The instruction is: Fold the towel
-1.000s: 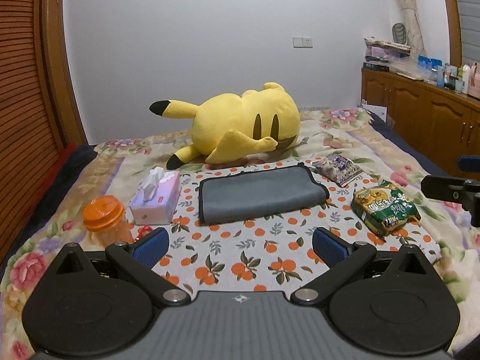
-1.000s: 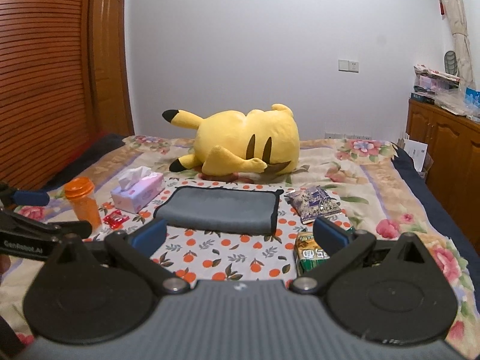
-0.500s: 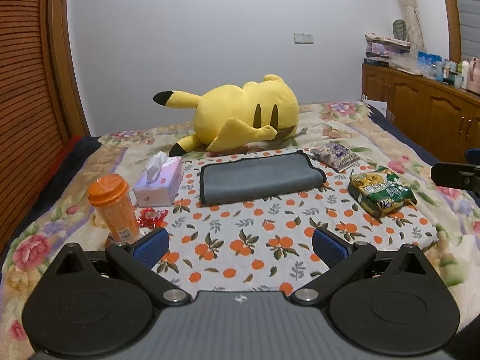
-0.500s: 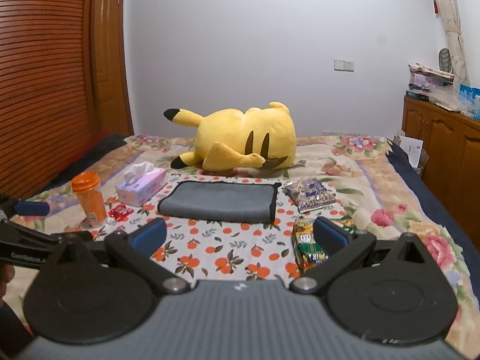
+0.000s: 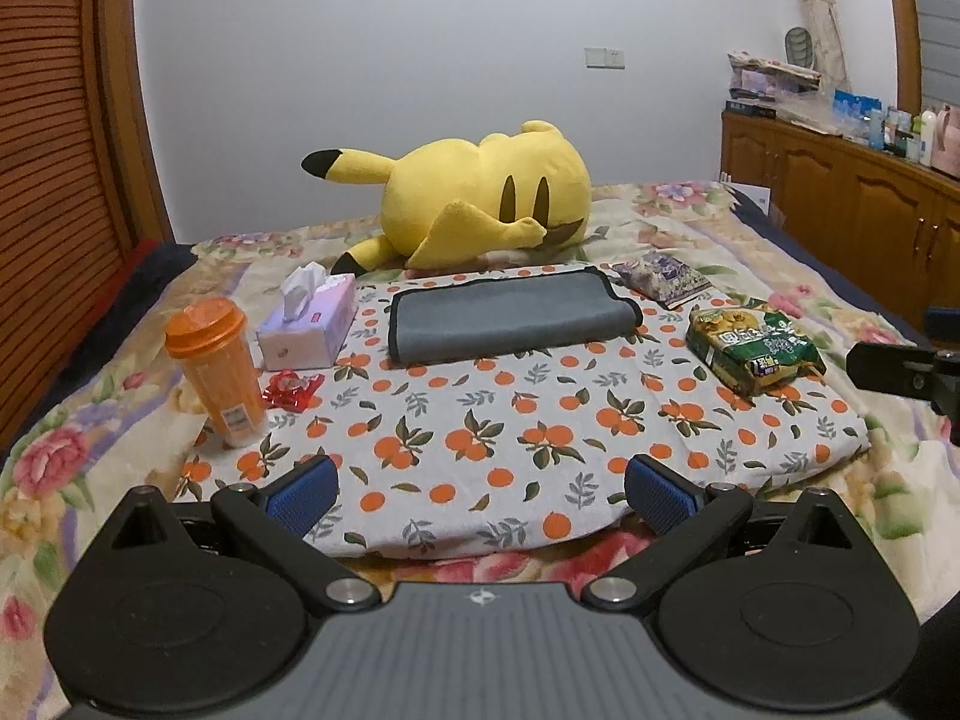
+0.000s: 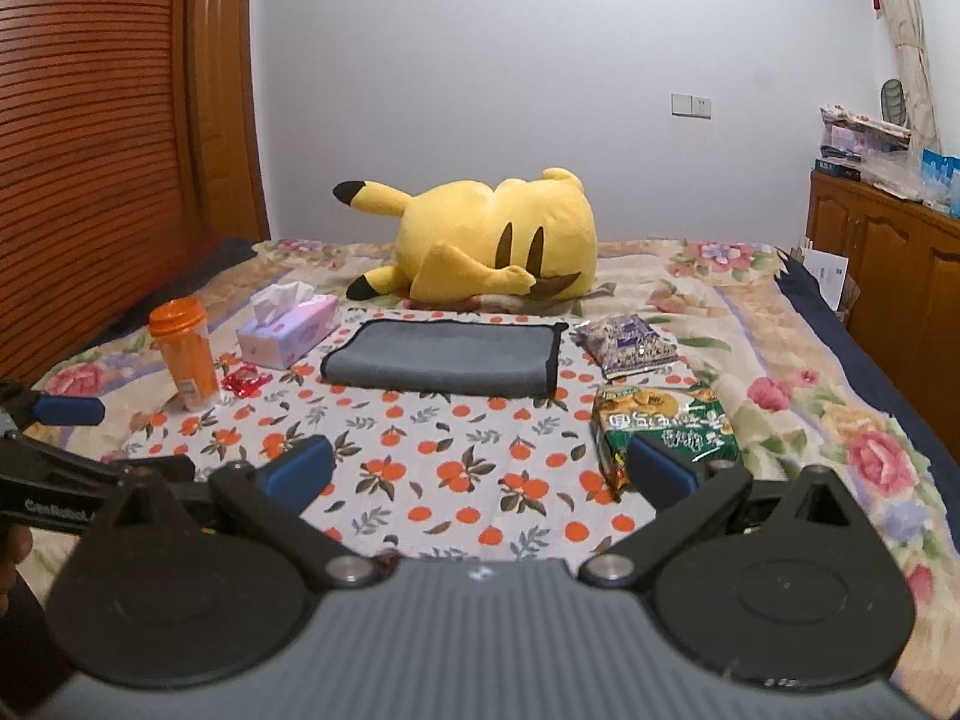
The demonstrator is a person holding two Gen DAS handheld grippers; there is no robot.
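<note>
1. Both grippers have pulled back toward the near edge of the bed since the earlier frames: the orange-print cloth (image 5: 516,420) now shows its whole near border, and the orange cup (image 5: 215,369) has come fully into the left view.
2. Left gripper (image 5: 480,489) hangs with its jaws spread wide and nothing between them; the right gripper (image 6: 480,471) is likewise wide apart and empty.
3. Grey towel (image 5: 510,315) lies at 12 o'clock from both grippers, well apart from them, on the far half of the print cloth. It looks already doubled over, with black piping along its edges.
4. Risk: a low pinch at a towel corner could catch the print cloth beneath as well, since both are thin and lie flat together; the whole spread would then lift.
5. Risk: the tissue box (image 5: 312,324) sits just beside the towel at 9 o'clock, and the purple snack packet (image 5: 663,277) just beside it at 3 o'clock. A wide sweep with a lifted edge would probably knock either.
6. Risk: the yellow plush (image 5: 474,198) crowds the far edge, so folding away from the person has little room.
7. Risk: uneven pulls by the two grippers would leave the layers skewed.
</note>
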